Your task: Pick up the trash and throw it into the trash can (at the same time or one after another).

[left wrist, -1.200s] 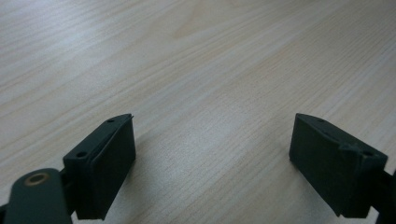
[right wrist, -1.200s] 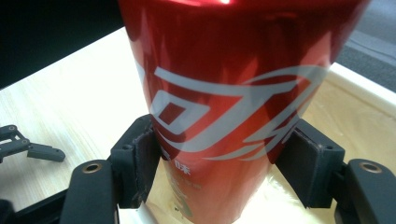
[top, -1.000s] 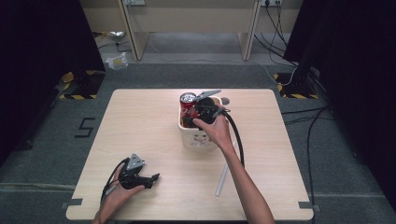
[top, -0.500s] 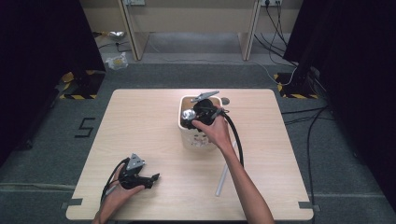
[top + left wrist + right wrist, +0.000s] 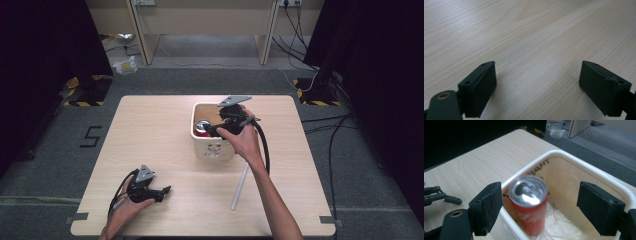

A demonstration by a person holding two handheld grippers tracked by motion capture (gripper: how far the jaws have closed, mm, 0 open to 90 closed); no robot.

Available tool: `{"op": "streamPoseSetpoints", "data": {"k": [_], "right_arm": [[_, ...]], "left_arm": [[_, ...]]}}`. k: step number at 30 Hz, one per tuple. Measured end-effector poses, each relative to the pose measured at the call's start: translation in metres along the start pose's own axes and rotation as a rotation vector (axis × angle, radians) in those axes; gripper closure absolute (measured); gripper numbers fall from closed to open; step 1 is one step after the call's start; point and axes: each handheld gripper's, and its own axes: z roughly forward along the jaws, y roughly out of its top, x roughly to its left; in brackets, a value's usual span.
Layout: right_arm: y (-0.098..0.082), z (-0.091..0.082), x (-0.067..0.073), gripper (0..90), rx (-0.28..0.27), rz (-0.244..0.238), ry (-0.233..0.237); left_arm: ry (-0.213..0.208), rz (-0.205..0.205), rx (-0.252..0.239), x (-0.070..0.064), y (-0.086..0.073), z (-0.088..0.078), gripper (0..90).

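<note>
A red drink can (image 5: pixel 529 205) with a silver top stands inside a cream plastic bin (image 5: pixel 576 163), against its near wall; its image is blurred. My right gripper (image 5: pixel 540 195) is open above the bin, its jaws wide apart on either side of the can and not touching it. In the high view the bin (image 5: pixel 212 149) sits mid-table with the can (image 5: pixel 202 127) in its left part and the right gripper (image 5: pixel 214 130) over it. My left gripper (image 5: pixel 164 191) rests open near the table's front left; its jaws (image 5: pixel 537 72) frame bare wood.
A pale thin stick (image 5: pixel 239 187) lies on the table in front of the bin, beside the right forearm. The left gripper's jaws (image 5: pixel 439 195) lie far off on the wood. Cables and desk legs are on the floor beyond the table's far edge.
The can, held above the bin a second ago, has gone down into it. The right gripper has let it go and opened. The left gripper has not moved.
</note>
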Motion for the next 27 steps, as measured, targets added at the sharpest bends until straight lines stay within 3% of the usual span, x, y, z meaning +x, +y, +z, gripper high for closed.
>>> {"op": "streamPoseSetpoints", "data": {"k": [15,27], "right_arm": [[-0.035,-0.059,-0.023,19.1,-0.09,0.061,-0.111],[-0.06,-0.079,-0.038,19.1,-0.097,0.091,-0.18]], "left_arm": [[0.0,0.0,0.0,0.0,0.0,0.0,13.7],[0.0,0.002,0.002,0.0,0.0,0.0,13.7]]}}
